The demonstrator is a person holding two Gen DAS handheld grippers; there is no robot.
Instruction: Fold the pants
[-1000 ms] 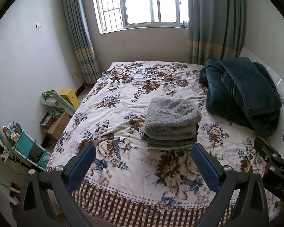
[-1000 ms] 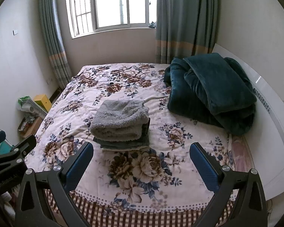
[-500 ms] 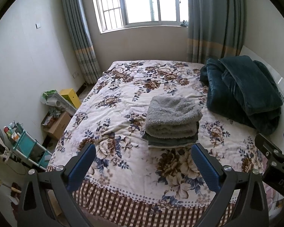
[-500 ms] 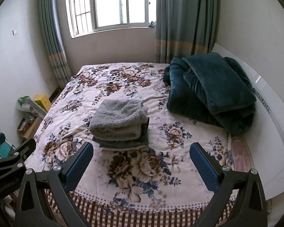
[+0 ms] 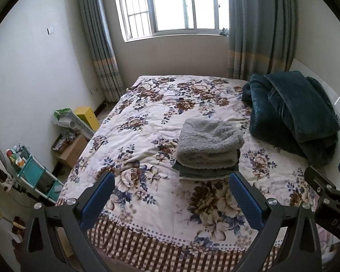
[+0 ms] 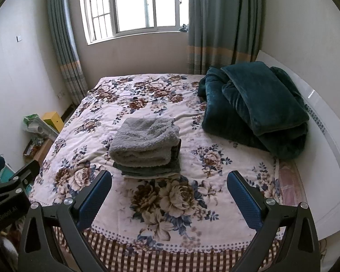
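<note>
Folded grey fleece pants [image 5: 209,142] lie on top of a small stack of folded dark garments [image 5: 206,172] in the middle of the floral bed [image 5: 147,117]. The stack also shows in the right wrist view [image 6: 145,144]. My left gripper [image 5: 170,200] is open and empty, held above the bed's near edge, short of the stack. My right gripper [image 6: 168,198] is open and empty, also above the near edge, to the right of the left one. Neither touches the clothes.
A dark teal blanket [image 5: 292,113] is heaped at the bed's right by the white headboard [image 6: 324,136]. On the floor left of the bed are a yellow box [image 5: 87,116], a cardboard box [image 5: 71,149] and a teal rack [image 5: 34,176]. A window is behind.
Both grippers have drawn back slightly from the bed, still open. The stack of clothes has not moved.
</note>
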